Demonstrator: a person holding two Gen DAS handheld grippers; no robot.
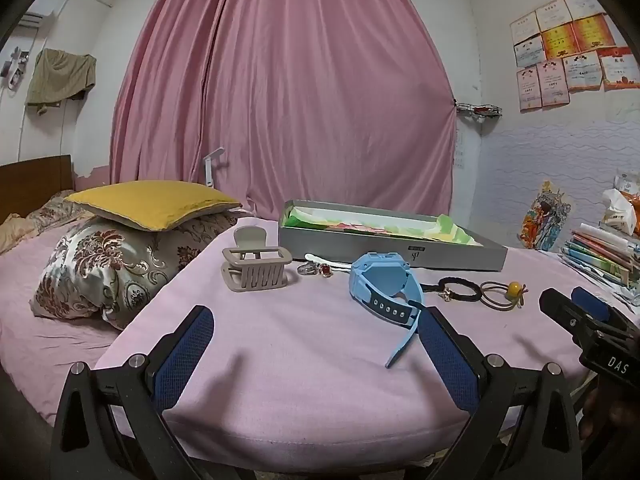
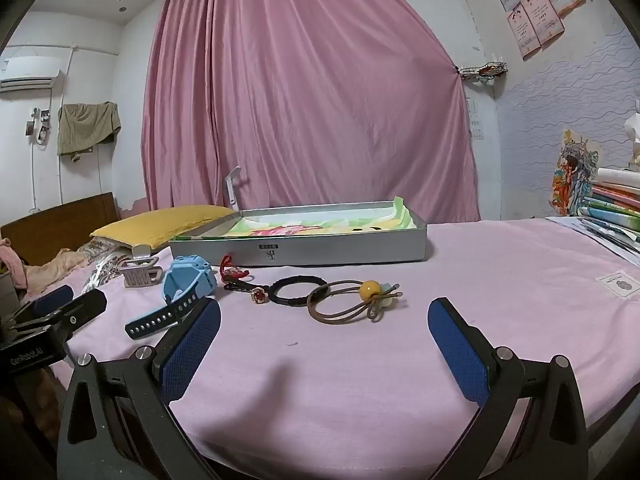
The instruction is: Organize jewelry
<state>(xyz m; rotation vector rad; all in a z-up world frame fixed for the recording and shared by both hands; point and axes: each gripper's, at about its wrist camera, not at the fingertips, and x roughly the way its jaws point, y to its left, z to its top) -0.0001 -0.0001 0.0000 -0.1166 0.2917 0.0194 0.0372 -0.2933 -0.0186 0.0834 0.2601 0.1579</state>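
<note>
— Pink curtain [image 1: 280, 92] behind, pink sheet over the worktop [image 2: 500, 280]. Where's the jewelry?

— All in front of the grey box [image 1: 392, 246]. Beige claw clip [image 1: 256, 266] off its left corner, a red-stoned ring [image 1: 326, 270] just before its front wall, blue watch [image 1: 384, 284] nearer me, then the black bracelet [image 2: 296, 290] and the brown hair tie [image 2: 352, 298] with its yellow bead, side by side.

— And your fingers?

— Spread wide on both my left gripper [image 1: 316, 344] and my right gripper [image 2: 326, 338], holding nothing, short of the box.
</note>
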